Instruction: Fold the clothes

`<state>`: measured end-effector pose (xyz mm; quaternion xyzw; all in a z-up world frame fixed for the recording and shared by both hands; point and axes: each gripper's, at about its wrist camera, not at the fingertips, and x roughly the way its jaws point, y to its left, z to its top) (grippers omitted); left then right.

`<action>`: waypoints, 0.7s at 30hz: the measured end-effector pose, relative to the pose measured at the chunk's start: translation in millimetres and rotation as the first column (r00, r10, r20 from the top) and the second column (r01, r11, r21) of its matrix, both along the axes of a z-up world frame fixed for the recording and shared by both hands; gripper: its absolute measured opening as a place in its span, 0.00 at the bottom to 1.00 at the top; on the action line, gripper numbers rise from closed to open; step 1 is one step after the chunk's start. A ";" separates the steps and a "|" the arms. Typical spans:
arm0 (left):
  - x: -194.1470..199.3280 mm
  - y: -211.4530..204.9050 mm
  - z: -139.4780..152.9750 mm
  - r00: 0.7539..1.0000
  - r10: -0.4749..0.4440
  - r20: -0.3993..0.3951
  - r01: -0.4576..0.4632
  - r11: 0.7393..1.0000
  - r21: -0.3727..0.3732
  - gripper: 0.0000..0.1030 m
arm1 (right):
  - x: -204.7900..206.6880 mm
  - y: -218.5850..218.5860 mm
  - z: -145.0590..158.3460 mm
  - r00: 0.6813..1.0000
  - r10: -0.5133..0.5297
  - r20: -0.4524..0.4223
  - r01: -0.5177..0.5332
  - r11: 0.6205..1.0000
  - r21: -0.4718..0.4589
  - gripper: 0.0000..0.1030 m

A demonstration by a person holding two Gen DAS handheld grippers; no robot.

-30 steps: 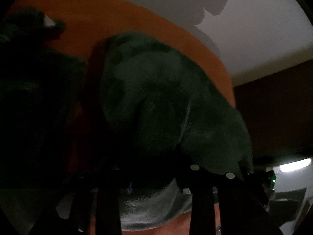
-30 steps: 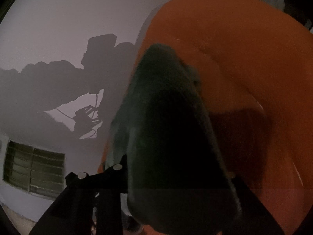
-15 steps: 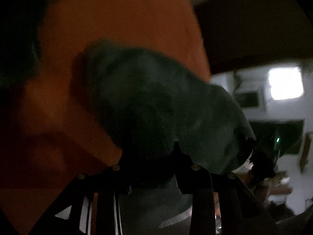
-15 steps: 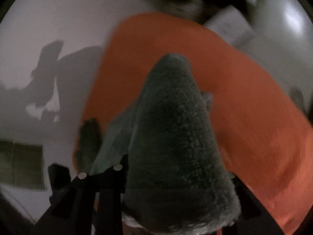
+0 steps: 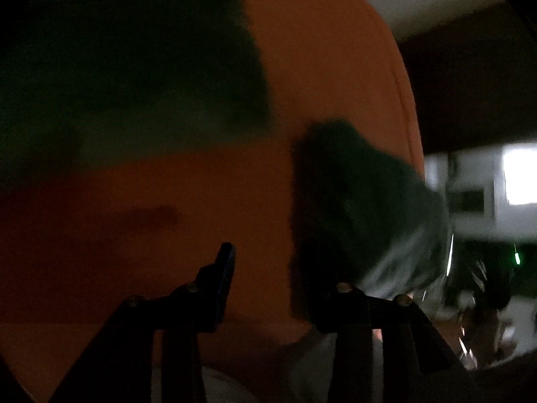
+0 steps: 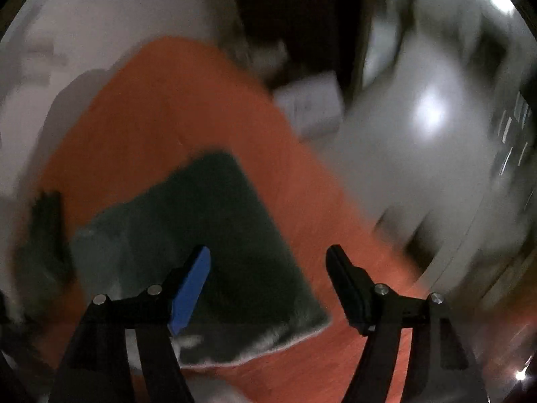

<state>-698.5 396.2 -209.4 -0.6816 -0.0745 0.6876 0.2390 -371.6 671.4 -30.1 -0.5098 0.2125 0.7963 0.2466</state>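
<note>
A dark green fleece garment [image 6: 214, 235] lies folded on an orange cloth-covered surface [image 6: 161, 100]. My right gripper [image 6: 268, 262] is open and empty just above the garment's near edge. In the left wrist view my left gripper [image 5: 275, 268] is open; a bunched corner of the green fleece [image 5: 362, 208] hangs over its right finger and hides that fingertip. The larger part of the garment [image 5: 134, 67] lies at the upper left on the orange surface [image 5: 319, 50]. The views are dark and blurred.
A white wall [image 6: 84, 16] stands behind the orange surface. A pale box [image 6: 312, 104] sits past its far edge. A bright window [image 5: 520, 174] and dim room clutter show at the right of the left wrist view.
Both grippers have opened and let go of the green fleece. The garment now lies flat on the orange surface. Both cameras have swung and pulled back.
</note>
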 end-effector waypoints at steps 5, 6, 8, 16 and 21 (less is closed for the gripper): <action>-26.3 -69.4 -13.0 0.972 0.235 -0.009 -0.235 0.972 0.017 0.60 | -111.8 -101.9 22.9 0.952 0.295 -0.084 -0.302 0.950 -0.082 0.73; -21.5 -94.8 -12.0 0.963 0.271 -0.001 -0.271 0.962 0.026 0.61 | -137.1 -125.0 20.5 0.933 0.345 -0.104 -0.356 0.927 -0.120 0.73; -35.8 -153.9 -17.0 0.939 0.343 0.032 -0.344 0.937 0.059 0.66 | -189.4 -171.0 4.5 0.897 0.418 -0.144 -0.441 0.872 -0.213 0.73; -113.0 -338.1 -48.0 0.797 0.603 0.034 -0.603 0.792 0.097 0.75 | -319.7 -360.1 -81.1 0.740 0.644 -0.193 -0.660 0.643 -0.387 0.76; -155.3 -370.6 -84.5 0.715 0.695 0.076 -0.699 0.708 0.096 0.75 | -379.6 -370.7 -117.1 0.762 0.633 -0.136 -0.636 0.694 -0.336 0.76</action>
